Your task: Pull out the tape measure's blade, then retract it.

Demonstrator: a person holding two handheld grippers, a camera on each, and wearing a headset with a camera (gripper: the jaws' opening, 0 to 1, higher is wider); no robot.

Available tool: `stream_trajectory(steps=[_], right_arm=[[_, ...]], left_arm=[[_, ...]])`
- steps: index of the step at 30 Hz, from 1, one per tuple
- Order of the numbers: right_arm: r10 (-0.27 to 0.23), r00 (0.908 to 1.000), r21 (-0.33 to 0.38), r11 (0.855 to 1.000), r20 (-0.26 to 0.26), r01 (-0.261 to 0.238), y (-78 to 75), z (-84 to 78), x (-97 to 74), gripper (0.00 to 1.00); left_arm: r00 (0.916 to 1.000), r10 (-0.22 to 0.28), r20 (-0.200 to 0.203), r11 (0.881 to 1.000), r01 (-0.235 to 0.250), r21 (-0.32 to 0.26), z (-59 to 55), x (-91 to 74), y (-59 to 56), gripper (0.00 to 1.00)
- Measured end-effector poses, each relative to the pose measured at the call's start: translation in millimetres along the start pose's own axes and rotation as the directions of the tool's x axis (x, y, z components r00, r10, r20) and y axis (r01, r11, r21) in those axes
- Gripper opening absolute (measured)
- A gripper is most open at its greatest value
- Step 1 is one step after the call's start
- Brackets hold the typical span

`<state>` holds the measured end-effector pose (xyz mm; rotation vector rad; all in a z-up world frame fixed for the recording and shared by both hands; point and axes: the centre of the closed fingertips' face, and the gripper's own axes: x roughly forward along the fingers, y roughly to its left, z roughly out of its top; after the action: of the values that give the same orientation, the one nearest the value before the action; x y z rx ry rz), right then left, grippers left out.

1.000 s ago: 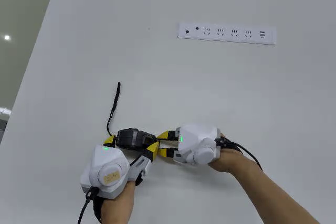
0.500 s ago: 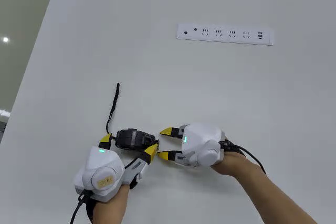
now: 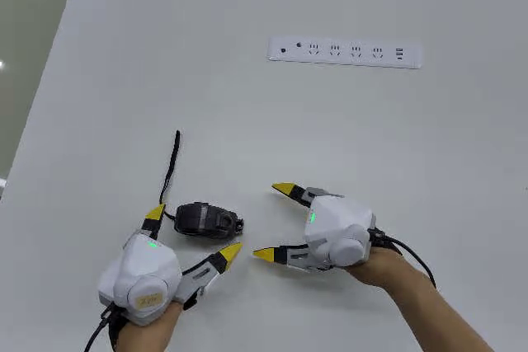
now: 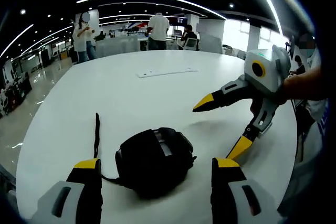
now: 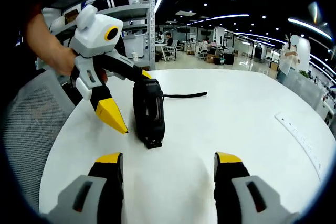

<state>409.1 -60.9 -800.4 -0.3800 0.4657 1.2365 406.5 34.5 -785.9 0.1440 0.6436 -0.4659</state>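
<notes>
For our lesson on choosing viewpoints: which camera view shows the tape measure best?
The left gripper view: the tape measure sits large and close near the centre. The right gripper view shows it narrower, edge-on; the head view, small from above.

One white tabletop [image 3: 330,138] carries one black tape measure [image 3: 206,220], with one dark wrist strap [image 3: 172,166] trailing from it along the tabletop's left side. One white power strip [image 3: 345,51] lies toward the far edge. There are two grippers, the left hand-held gripper [image 3: 193,231] and the right hand-held gripper [image 3: 272,221]. Each has two yellow-tipped jaws, four tips in all.
</notes>
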Motion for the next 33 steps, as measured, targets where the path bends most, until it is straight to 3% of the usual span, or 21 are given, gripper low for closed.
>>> stream_trajectory(steps=[3, 8, 15, 24, 33], right_arm=[[-0.026, 0.9996, 0.025, 0.999, -0.004, 0.026, -3.1, -4.2, -8.2, 0.77], [-0.075, 0.9969, 0.057, 0.996, 0.023, 0.074, -8.8, -4.0, -22.8, 0.9], [-0.139, 0.9886, 0.104, 0.986, 0.057, 0.133, -13.6, -3.5, -42.5, 1.0], [-0.21, 0.975, 0.144, 0.97, 0.073, 0.198, -15.5, -10.4, -71.4, 1.0], [-0.255, 0.9641, 0.184, 0.954, 0.074, 0.238, -5.3, -20.8, -97.0, 1.0]], left_arm=[[0.9985, -0.054, 0.013, 0.999, 0.054, 0.009, 2.1, -0.7, -3.5, 0.85], [0.9954, -0.096, 0.011, 0.994, 0.095, 0.052, 2.4, -1.8, -6.0, 0.87], [0.9886, -0.15, 0.012, 0.982, 0.148, 0.114, 2.3, -4.9, -12.0, 0.91], [0.9805, -0.194, 0.031, 0.973, 0.188, 0.136, 6.0, -11.2, -12.4, 1.0], [0.9767, -0.208, 0.051, 0.969, 0.199, 0.148, 9.4, -22.0, -8.2, 1.0]])
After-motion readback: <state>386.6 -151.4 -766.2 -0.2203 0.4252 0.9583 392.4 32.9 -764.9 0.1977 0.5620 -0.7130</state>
